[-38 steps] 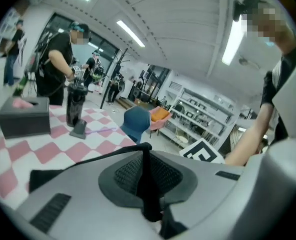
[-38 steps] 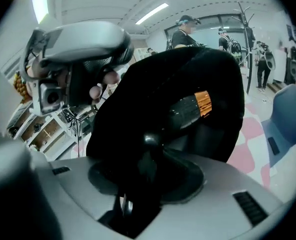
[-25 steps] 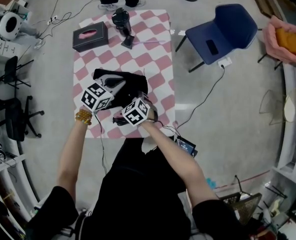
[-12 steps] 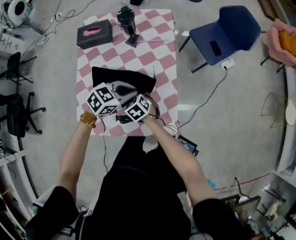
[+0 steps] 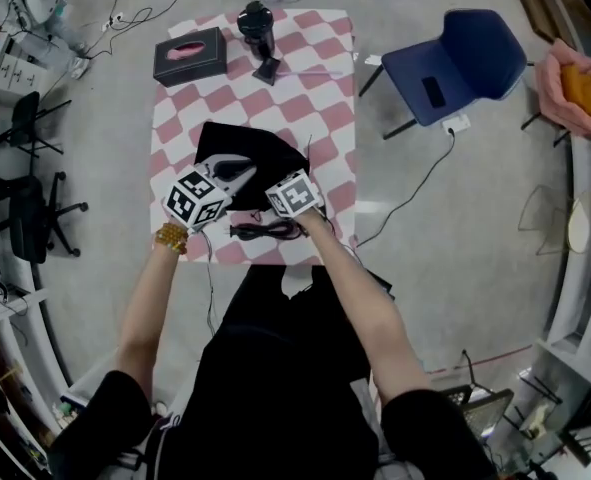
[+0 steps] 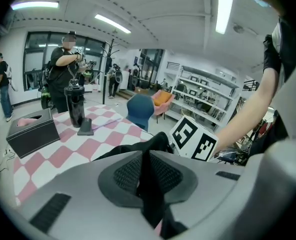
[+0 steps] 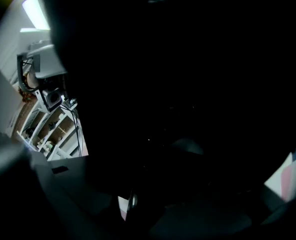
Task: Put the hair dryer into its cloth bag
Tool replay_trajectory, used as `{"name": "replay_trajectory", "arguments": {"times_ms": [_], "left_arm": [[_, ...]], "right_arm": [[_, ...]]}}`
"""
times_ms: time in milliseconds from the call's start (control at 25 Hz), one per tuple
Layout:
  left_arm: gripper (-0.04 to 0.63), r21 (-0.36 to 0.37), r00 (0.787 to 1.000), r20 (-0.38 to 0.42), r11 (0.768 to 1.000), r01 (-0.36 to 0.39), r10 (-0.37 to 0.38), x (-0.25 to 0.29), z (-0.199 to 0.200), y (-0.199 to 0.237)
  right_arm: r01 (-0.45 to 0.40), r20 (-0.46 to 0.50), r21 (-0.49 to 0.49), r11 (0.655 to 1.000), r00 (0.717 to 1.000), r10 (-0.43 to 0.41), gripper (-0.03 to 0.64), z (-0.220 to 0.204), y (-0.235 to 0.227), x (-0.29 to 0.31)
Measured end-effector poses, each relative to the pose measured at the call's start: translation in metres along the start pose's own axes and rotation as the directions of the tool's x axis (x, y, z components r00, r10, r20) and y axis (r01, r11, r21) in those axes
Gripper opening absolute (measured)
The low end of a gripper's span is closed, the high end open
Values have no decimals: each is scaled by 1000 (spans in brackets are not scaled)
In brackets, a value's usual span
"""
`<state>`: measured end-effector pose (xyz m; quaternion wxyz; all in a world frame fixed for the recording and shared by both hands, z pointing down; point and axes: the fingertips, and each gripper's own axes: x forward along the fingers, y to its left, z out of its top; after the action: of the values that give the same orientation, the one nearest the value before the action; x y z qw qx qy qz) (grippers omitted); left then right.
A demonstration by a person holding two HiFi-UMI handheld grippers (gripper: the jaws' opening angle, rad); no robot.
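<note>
Head view: black tissue box (image 5: 185, 56) sits at the far-left corner of the checkered table (image 5: 325, 78), with a black cylinder (image 5: 256, 23) just right of it. Nearer me, the left gripper (image 5: 233, 171) comes in on the left part of the black cloth bag (image 5: 260, 148), which lies mid-table. In the left gripper view I see the jaws nearly together, with a fold of the bag's cloth pinched between the pads. They have just eased open a touch, with the cloth between them. A black cord (image 5: 267, 230) lies bunched on the table at the near edge, between my two hands. I can't pick out the hair dryer body. The right gripper (image 5: 287, 190) is at the bag's right edge, just beside the left one. Right gripper view is almost all dark cloth. Its jaws stand apart and have just been opening, but I can't tell whether the pads bear on anything.
</note>
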<state>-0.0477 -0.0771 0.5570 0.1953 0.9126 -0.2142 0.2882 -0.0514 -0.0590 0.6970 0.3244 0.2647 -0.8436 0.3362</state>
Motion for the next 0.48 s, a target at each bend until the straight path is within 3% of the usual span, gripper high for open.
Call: {"name": "replay_trajectory", "arguments": {"times_ms": [120, 280, 360, 480], "left_arm": [[33, -14, 1000, -6, 1000, -15, 14, -8, -13, -8], [33, -65, 999, 6, 997, -44, 45, -8, -22, -9], [35, -102, 997, 20, 992, -70, 72, -10, -24, -13], [45, -130, 997, 22, 989, -71, 74, -16, -32, -29]], "right_arm": [[-29, -20, -116, 993, 999, 27, 246, -4, 6, -13], [-77, -75, -295, 952, 996, 57, 270, -15, 9, -37], [-50, -80, -392, 919, 997, 19, 271, -24, 4, -55], [-18, -58, -562, 827, 998, -18, 270, -39, 14, -86]]}}
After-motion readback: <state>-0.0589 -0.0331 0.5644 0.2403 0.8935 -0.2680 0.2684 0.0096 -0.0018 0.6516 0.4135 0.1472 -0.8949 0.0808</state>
